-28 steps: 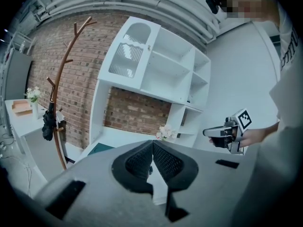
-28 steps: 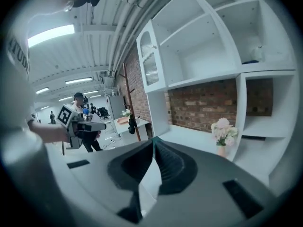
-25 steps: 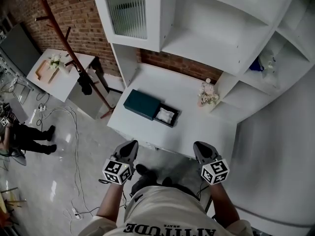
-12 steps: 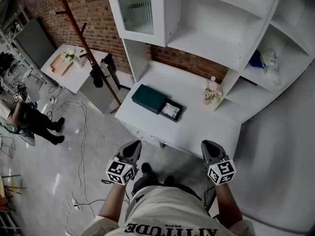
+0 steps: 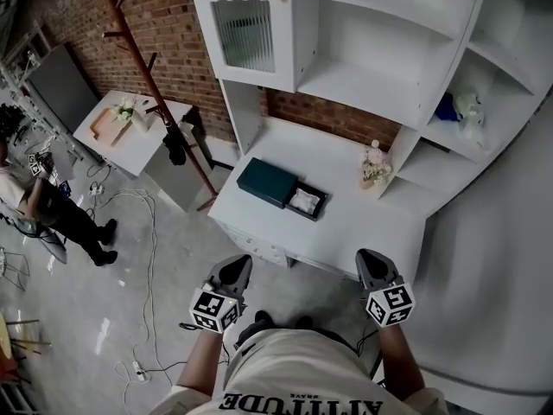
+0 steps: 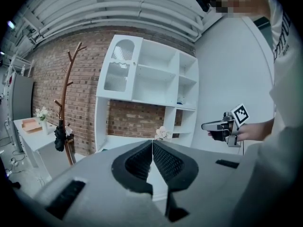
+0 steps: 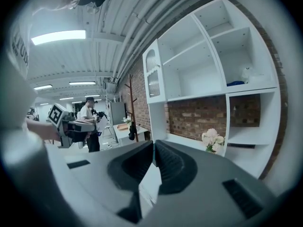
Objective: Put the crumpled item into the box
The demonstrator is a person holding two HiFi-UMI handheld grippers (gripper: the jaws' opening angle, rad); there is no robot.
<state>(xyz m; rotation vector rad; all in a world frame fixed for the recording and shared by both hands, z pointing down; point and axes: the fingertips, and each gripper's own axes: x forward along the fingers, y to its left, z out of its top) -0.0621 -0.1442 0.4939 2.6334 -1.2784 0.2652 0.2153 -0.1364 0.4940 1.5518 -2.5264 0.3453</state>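
Standing back from the white desk (image 5: 346,223), the person holds both claws low in front of the body, well apart from everything on the desk. The left claw (image 5: 235,264) is clenched, with its two jaws pressed together and nothing between them. The right claw (image 5: 370,258) is clenched and empty as well. Seen from the head view, the dark green box (image 5: 266,181) lies near the middle of the desk. Its long side runs from about 10 o'clock to about 4 o'clock, and its open end is the 4 o'clock end. The white crumpled item (image 5: 306,201) looks like it is lying inside that open end, though it is too small here to be sure how deep it sits. From the left claw the item is up at about 1 o'clock. From the right claw it is up at about 11 o'clock. So it sits between the two claws, far ahead of both, and neither one looks clearly nearer. A small bunch of flowers (image 5: 374,168) stands on the desk at about 2 o'clock from the box, near but not touching it. Since the item seems to be in the box already, there may be little left to do. If a claw must go back, it would have to open first and reach forward over the near edge of the desk. The right claw would need to mind the flowers.
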